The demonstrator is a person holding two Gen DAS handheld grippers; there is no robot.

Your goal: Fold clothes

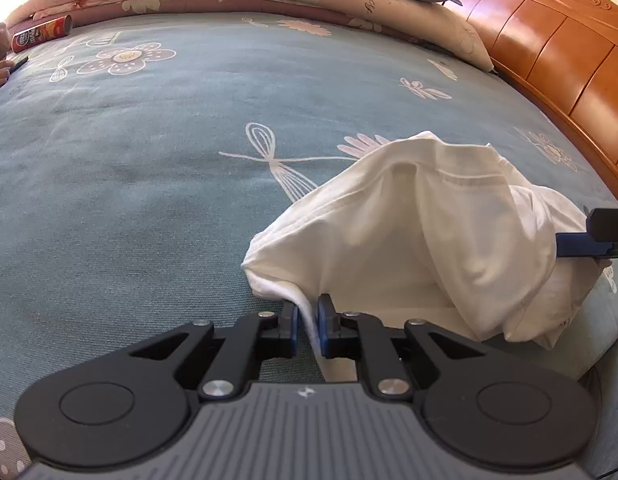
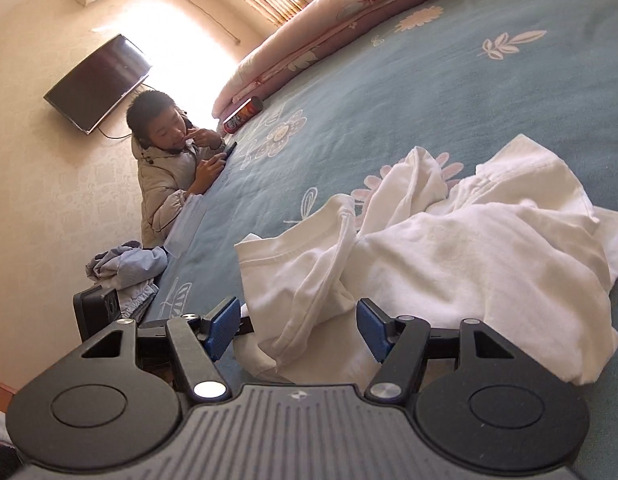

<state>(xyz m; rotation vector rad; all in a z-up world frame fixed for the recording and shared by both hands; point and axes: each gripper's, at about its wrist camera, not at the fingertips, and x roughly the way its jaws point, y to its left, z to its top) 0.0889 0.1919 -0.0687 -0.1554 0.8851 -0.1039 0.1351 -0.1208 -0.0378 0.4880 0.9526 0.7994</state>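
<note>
One white shirt, pinched at one edge, with the second gripper coming in.

The left gripper (image 1: 307, 322) is clamped on a thin edge of the white shirt (image 1: 409, 232), which lies crumpled on the blue bedspread (image 1: 149, 152); the right gripper (image 2: 297, 326) stands spread wide, with a fold of cloth between its pads but not pressed. The thin pinch could slip if the cloth is pulled taut, and the right side may catch several layers, giving a crooked fold. Counted: one shirt, two grippers, one can (image 1: 41, 34), one bystander (image 2: 169, 168).
</note>
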